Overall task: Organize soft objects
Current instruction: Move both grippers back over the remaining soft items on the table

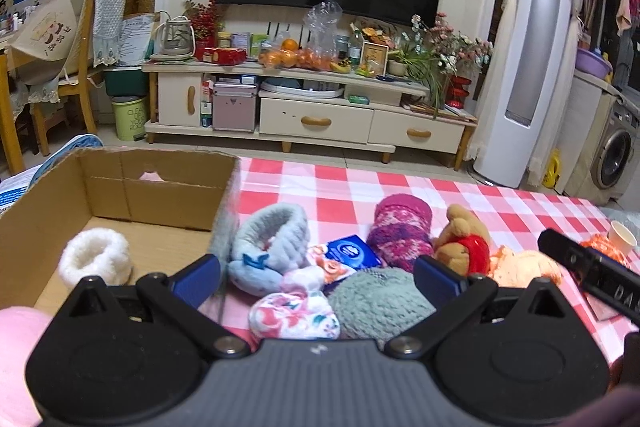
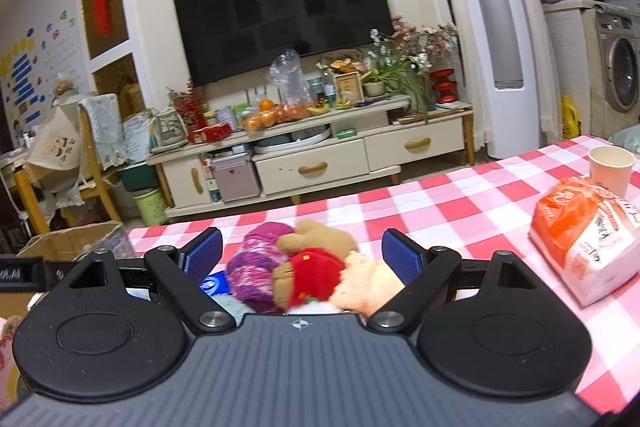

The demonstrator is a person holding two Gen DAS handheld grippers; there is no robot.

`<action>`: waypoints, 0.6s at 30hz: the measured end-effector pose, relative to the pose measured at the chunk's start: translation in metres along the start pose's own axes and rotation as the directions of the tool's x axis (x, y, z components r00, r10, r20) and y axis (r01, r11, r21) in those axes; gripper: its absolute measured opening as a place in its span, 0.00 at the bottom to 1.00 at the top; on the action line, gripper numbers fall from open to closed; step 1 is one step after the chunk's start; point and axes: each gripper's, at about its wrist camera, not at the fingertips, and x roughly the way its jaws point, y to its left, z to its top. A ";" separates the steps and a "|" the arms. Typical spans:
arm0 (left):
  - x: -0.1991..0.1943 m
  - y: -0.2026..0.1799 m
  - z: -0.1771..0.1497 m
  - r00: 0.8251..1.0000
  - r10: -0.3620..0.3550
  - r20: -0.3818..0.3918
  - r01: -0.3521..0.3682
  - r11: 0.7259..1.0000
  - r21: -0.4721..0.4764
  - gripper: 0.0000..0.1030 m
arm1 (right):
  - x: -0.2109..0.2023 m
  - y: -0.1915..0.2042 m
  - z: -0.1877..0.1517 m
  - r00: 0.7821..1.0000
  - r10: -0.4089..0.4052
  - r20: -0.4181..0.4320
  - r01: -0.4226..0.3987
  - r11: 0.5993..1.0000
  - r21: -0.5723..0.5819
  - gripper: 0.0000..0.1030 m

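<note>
Both tongs (image 1: 316,279) (image 2: 302,255) gape above soft toys (image 2: 308,275).

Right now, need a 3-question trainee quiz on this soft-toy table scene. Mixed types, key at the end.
1. True or false: the cardboard box already holds a white fluffy item.
2. The left tool is: A) open B) shut on a sock.
3. Which toy sits between the right tool's fingers: the bear in the red shirt or the paper cup?

Key: 1 true; 2 A; 3 the bear.
</note>
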 end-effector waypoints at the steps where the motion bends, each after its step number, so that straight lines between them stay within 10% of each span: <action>1: 0.001 -0.003 -0.001 1.000 -0.001 -0.002 0.001 1.000 0.005 0.99 | 0.000 0.000 -0.001 1.000 -0.006 0.000 0.006 1.000 0.006 1.00; 18: 0.009 -0.048 -0.016 0.997 -0.056 -0.051 0.061 0.993 0.097 0.99 | -0.001 -0.015 -0.008 0.995 -0.103 -0.015 0.104 0.990 0.097 1.00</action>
